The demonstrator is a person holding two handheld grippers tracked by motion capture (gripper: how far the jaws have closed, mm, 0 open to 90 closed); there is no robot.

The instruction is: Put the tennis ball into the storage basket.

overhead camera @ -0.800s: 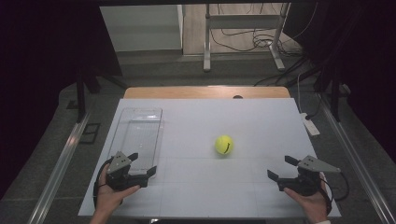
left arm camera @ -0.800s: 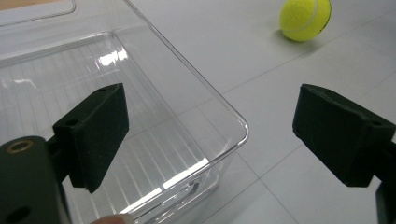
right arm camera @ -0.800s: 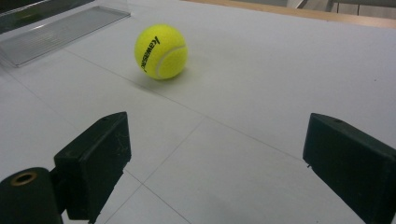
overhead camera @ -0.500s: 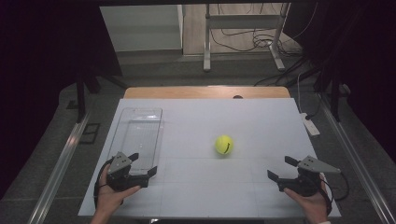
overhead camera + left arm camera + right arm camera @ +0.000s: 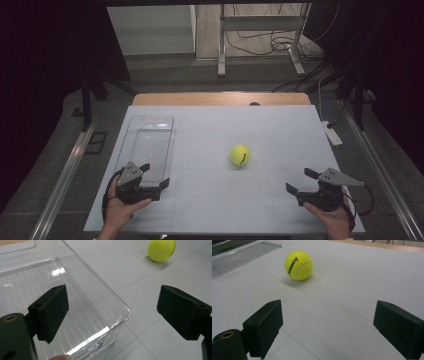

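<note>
A clear bin stands on the left part of the white table, long side running away from the person, and nothing lies inside it; its ribbed floor shows bare through the walls in the left gripper view. The ball, yellow-green with black print, rests on the table to the right of the bin and well apart from it, near the middle. The left gripper hovers at the bin's near right corner, jaws spread wide and holding nothing. The right gripper sits low near the table's front right, jaws likewise wide apart and empty, with the ball ahead of it.
</note>
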